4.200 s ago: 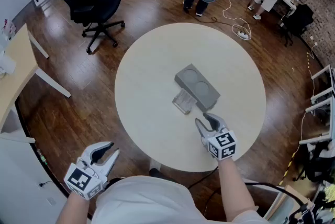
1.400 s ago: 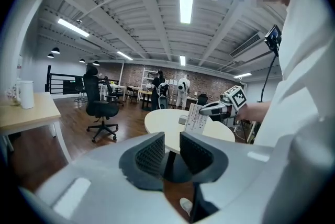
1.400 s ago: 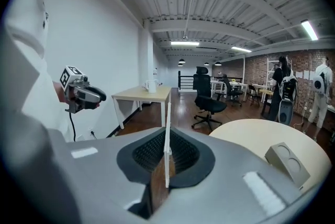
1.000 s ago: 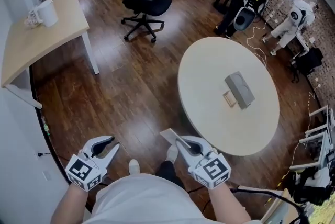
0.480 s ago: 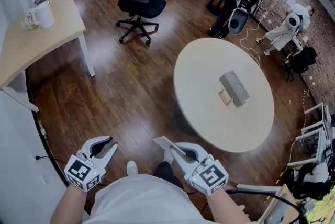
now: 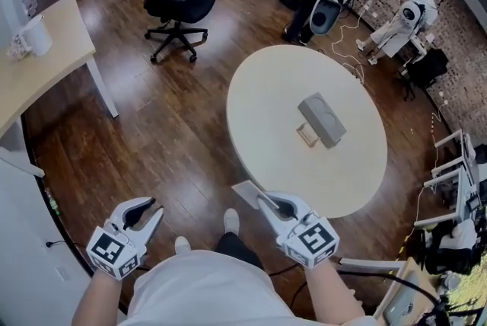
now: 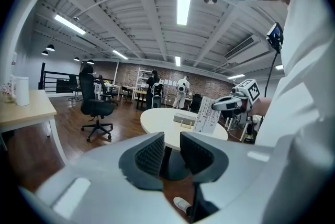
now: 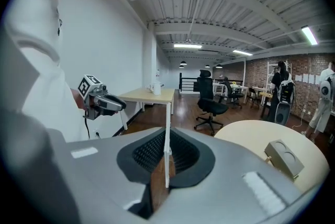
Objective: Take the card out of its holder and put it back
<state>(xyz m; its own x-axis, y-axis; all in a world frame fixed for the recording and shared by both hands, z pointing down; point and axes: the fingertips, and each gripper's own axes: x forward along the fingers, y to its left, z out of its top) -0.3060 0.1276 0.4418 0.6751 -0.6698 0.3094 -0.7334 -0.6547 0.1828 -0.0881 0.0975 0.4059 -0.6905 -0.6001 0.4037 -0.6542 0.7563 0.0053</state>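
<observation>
White and thin, the card (image 6: 247, 193) juts out past the tips of the right gripper (image 6: 266, 204), whose jaws are closed hard on one edge of it. From the right gripper view it stands upright between the ribbed pads, seen edge-on as a fine pale line. Pinching it by the one edge leaves most of the sheet free beyond the fingertips. I'd judge that is the point, since the free end can then be slid down into a slot.

The holder (image 6: 307, 135) sits well ahead of those fingertips on the round table (image 6: 255, 145), just beside a grey box (image 6: 322, 119). I cannot tell whether the two touch. The holder looks empty, so by my reckoning the card is out and has yet to go back.

The left gripper (image 6: 151, 209) hangs low, well apart from the card. Its jaws stand a narrow gap apart with nothing between them; only floor shows through. It seems simply parked out of the way, as one gripper is enough for this job.

Seen from the left gripper view, the card is a flat, stiff rectangle, its pale face covered with rows of small dark print, unbent in the grip.
</observation>
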